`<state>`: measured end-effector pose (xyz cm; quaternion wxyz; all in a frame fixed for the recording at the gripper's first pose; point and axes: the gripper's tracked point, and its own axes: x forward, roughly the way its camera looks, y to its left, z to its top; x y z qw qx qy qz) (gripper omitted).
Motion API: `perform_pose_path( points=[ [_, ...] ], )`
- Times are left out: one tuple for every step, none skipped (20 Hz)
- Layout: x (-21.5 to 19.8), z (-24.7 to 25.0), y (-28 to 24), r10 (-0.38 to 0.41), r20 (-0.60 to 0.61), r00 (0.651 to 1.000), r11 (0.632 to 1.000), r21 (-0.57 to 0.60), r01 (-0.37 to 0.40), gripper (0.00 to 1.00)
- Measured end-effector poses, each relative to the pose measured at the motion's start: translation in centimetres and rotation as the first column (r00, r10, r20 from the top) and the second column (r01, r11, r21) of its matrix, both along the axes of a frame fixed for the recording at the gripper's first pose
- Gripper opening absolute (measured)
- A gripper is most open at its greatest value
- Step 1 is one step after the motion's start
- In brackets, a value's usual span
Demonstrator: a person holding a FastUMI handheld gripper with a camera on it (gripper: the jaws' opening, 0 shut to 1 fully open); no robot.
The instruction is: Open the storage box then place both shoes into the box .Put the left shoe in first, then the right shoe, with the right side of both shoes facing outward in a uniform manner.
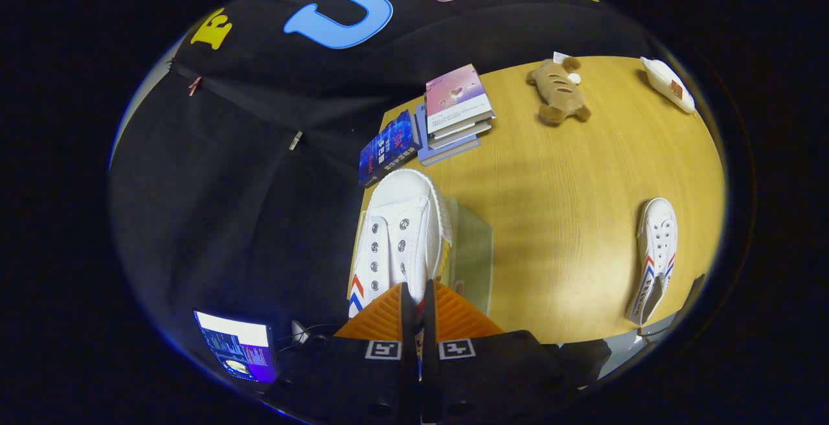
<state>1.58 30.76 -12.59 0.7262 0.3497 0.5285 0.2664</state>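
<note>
Gripper point(418, 295) is pinching the held shoe point(401, 230), fingers nearly together on its heel-side collar, both appearing to press the canvas. Shoe is hanging just ahead of the fingers, toe pointing to 12 o'clock away from the gripper, long axis running along the fingers, lace side facing up at the camera. It's hovering over the storage box point(469, 253), a clear box sitting on the table point(557, 218) just at 1 o'clock of the fingertips; lid state can't be told. Second shoe point(654, 256) is lying on the table at 3 o'clock, well apart, toe toward 12, long axis roughly parallel to the first.

Handling guess: light canvas sneaker, soft upper that's folding under the pinch, stiffer rubber sole; collar grip looking workable, shoe may be swinging.
</note>
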Motion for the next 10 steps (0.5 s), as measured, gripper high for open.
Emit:
perform_pose_path(
  points=[
    [-0.1,-0.1,1.2,0.003,-0.009,1.0,1.0,-0.001,-0.003,0.06],
    [-0.2,-0.3,2.3,0.004,-0.023,1.0,1.0,-0.002,-0.004,0.06],
    [-0.5,-0.9,3.6,0.006,-0.039,0.999,1.0,-0.004,-0.006,0.06],
    [-0.6,-1.2,4.6,0.01,-0.055,0.998,1.0,-0.008,-0.01,0.06],
    [-0.7,-1.7,5.7,0.015,-0.073,0.997,1.0,-0.015,-0.016,0.06],
    [-0.9,-2.1,6.6,0.024,-0.087,0.996,0.999,-0.024,-0.026,0.06],
    [-0.9,-2.6,7.4,0.027,-0.101,0.995,0.999,-0.034,-0.03,0.06],
    [-0.9,-3.1,8.2,0.028,-0.111,0.993,0.999,-0.044,-0.033,0.06],
    [-0.9,-3.4,8.9,0.025,-0.118,0.993,0.998,-0.052,-0.032,0.06],
    [-0.7,-3.8,9.6,0.021,-0.122,0.992,0.998,-0.06,-0.028,0.06]
  ],
)
